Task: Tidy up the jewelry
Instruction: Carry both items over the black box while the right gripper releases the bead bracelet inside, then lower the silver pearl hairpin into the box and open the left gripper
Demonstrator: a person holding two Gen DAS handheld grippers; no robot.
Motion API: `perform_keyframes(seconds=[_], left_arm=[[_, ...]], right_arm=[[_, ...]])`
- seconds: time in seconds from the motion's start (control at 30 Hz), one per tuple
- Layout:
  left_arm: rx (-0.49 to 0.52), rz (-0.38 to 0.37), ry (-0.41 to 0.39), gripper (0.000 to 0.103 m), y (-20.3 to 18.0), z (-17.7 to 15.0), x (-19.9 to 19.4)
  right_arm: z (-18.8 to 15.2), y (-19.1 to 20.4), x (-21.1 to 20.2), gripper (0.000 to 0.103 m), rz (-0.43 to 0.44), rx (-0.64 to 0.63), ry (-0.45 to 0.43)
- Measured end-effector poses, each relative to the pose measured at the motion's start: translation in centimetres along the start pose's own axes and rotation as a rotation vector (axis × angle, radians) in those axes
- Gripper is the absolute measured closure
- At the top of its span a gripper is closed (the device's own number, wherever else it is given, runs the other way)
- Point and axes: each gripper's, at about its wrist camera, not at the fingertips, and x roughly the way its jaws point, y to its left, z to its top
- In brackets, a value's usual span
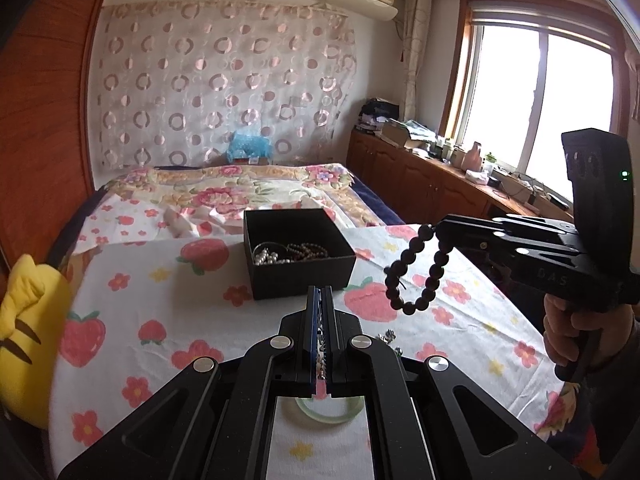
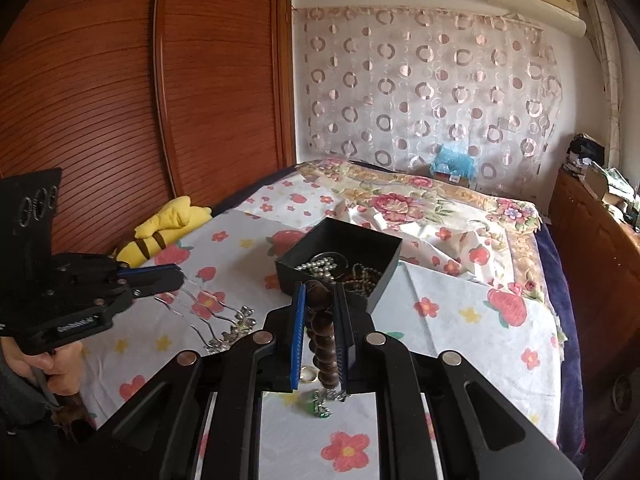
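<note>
Dangling from the right claw [image 1: 434, 227], pinched on it, a dark round-bead bracelet [image 1: 416, 272] hangs beside the black square box [image 1: 298, 276] of pearls and chains. Left claw [image 2: 180, 276] pressed together on a thin silver chain [image 2: 208, 304] trailing onto the strawberry-print cloth [image 1: 160, 312]. Green glassy bangle [image 1: 330, 410] below; yellow plush [image 1: 28, 320] at the edge.

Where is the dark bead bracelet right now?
The bracelet hangs from the right gripper, above the cloth, right of the black box.
</note>
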Motion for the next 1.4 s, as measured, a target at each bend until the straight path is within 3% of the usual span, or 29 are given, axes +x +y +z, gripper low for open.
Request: perform_keyframes(seconds=[0.3,0.8,1.13,1.4], left_arm=[[0.037,0.012,-0.008,0.102,0.2,2.2,1.7],[0.046,0.027,-0.039,0.102,1.9,7.3,4.8],[0.052,0.042,-0.016,0.102,2.9,8.9,8.6],[0.066,0.037,0.014,0.102,2.8,9.3,11.5]], right_arm=[[1.0,-2.2,2.8,0.088,-0.025,0.000,0.030],[6.4,-3.8,8.0,0.088,0.009,-0.023,-0.010],[4.2,-5.7,14.1,0.088,0.063,0.060,0.066],[3.1,-6.8,14.9,0.087,0.069,0.076,0.077]])
